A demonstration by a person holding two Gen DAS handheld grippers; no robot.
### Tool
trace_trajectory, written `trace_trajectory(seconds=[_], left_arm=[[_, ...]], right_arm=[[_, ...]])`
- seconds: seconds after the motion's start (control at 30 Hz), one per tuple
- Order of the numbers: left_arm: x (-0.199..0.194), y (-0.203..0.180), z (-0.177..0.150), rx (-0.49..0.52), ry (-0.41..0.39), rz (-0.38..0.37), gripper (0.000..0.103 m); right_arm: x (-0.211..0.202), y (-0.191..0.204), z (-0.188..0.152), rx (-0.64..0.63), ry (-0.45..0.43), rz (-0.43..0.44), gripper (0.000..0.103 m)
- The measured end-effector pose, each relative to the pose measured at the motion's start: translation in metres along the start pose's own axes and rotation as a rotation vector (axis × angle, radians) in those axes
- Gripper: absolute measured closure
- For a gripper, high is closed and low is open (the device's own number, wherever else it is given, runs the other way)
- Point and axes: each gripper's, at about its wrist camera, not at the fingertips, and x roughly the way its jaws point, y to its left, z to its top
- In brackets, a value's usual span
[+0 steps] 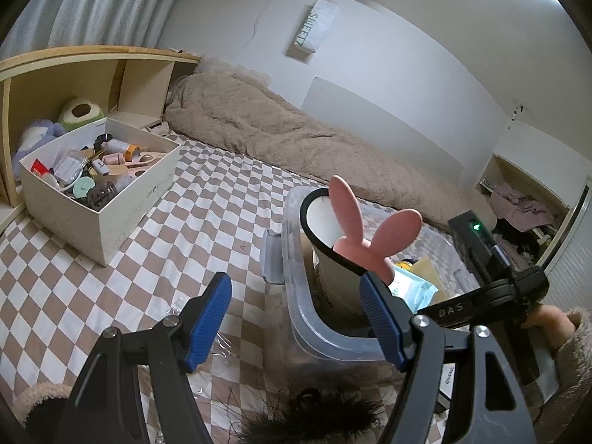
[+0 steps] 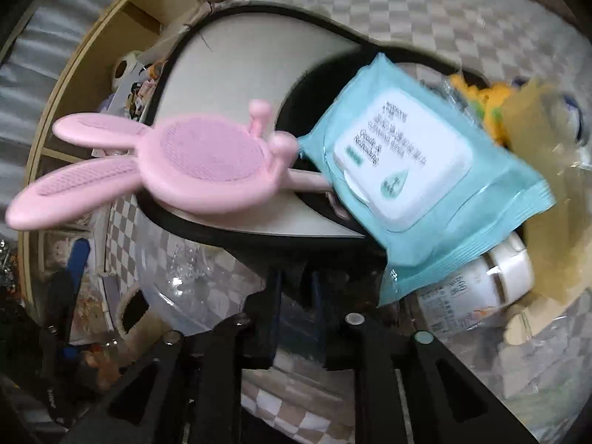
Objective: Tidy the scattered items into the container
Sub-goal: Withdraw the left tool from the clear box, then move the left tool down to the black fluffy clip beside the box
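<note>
A clear plastic container (image 1: 296, 318) sits on the checkered bed. Inside it stand a white slipper with black trim (image 1: 325, 218), a pink rabbit-shaped brush (image 1: 355, 236), a teal wipes pack (image 1: 414, 288) and a yellow toy (image 1: 403, 264). My left gripper (image 1: 296, 318) is open and empty, its blue pads astride the container's near wall. In the right wrist view the rabbit brush (image 2: 192, 162) lies on the slipper (image 2: 236, 74), beside the wipes pack (image 2: 418, 170) and a white bottle (image 2: 477, 292). My right gripper (image 2: 294, 292) hovers above the container; its fingers are nearly together with nothing visible between them.
A white box (image 1: 107, 199) full of small items stands at the left by a wooden shelf (image 1: 74, 74). A beige blanket (image 1: 281, 133) lies along the wall. A dark furry object (image 1: 314, 418) lies below my left gripper. Clear plastic wrap (image 1: 207, 351) lies on the sheet.
</note>
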Motion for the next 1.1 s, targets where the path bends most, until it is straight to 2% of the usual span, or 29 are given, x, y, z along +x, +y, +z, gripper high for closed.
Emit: trace_trajectory(seconds=[0.07,0.2,0.33,0.37,0.4,0.47,0.57,0.63,0.7,0.8,0.87,1.1], left_arm=[[0.0,0.0,0.0,-0.001,-0.001,0.004,0.031],[0.0,0.002,0.0,-0.008,0.001,0.007,0.031],[-0.002,-0.001,-0.001,-0.002,-0.002,0.007,0.031],[-0.002,-0.001,-0.001,-0.002,-0.003,0.007,0.028],[-0.003,-0.002,-0.001,-0.002,-0.005,0.009,0.021],[-0.005,-0.003,-0.001,0.002,-0.011,0.007,0.019],[-0.008,-0.006,-0.002,0.011,-0.013,0.006,0.018],[-0.009,-0.007,-0.002,0.009,-0.019,0.007,0.012],[-0.011,-0.008,-0.002,0.002,-0.024,-0.003,0.0],[-0.013,-0.014,-0.003,0.014,-0.027,0.003,0.0],[-0.015,-0.019,-0.004,0.032,-0.032,0.012,0.0],[-0.022,-0.031,-0.006,0.07,-0.057,0.029,0.0]], right_arm=[[0.004,-0.004,-0.001,0.004,0.005,0.006,0.074],[0.0,-0.007,-0.002,0.005,0.003,0.006,0.072],[-0.023,-0.007,-0.009,0.013,-0.069,0.067,0.071],[-0.029,-0.006,-0.011,0.014,-0.092,0.092,0.058],[-0.036,-0.006,-0.015,0.011,-0.119,0.115,0.035],[-0.048,-0.005,-0.024,-0.002,-0.178,0.132,0.015],[-0.055,0.006,-0.033,-0.008,-0.246,0.17,0.015],[-0.063,0.002,-0.037,-0.009,-0.298,0.182,0.014],[-0.073,-0.001,-0.047,-0.037,-0.367,0.152,0.0],[-0.086,-0.001,-0.056,-0.08,-0.489,0.079,0.0],[-0.084,0.006,-0.051,-0.086,-0.539,0.049,0.0],[-0.093,-0.009,-0.07,-0.116,-0.684,-0.053,0.0]])
